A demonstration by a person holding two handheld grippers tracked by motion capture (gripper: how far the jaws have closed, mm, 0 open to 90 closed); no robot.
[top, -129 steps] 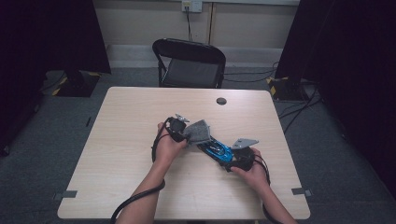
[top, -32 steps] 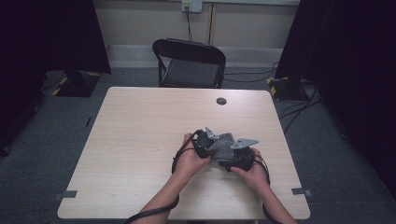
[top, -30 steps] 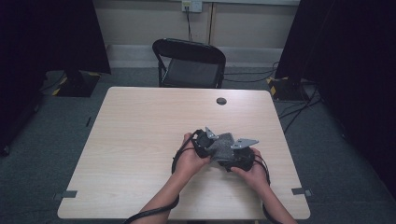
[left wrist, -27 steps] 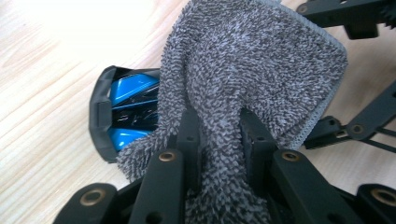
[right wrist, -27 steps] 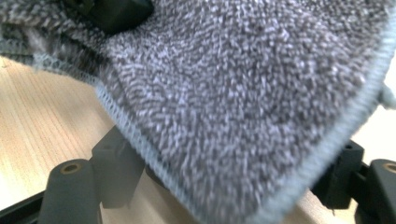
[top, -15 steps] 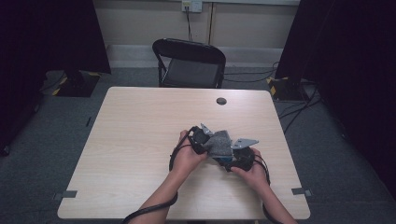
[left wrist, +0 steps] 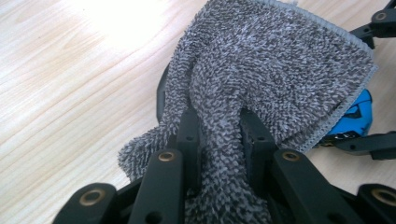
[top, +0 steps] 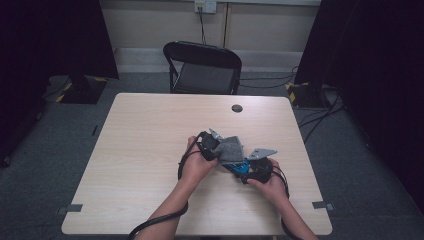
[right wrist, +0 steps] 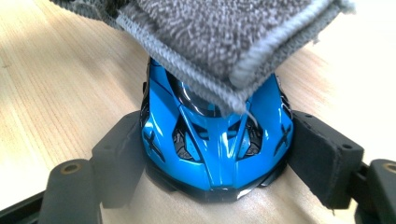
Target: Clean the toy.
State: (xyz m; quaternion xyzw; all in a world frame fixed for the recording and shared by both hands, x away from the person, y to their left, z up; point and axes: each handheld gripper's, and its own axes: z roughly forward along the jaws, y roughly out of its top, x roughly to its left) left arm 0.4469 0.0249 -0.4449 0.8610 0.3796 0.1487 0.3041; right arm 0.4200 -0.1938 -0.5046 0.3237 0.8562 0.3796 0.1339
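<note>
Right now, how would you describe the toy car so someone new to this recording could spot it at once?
On the pale wooden table, look near the front right. The toy car sits between the right claw's pads, glossy bright blue, partly draped by a grey cloth.

Toy car (right wrist: 217, 149) half hidden under grey cloth (right wrist: 224, 37) (rear out of sight); cloth cut off by top edge
</note>
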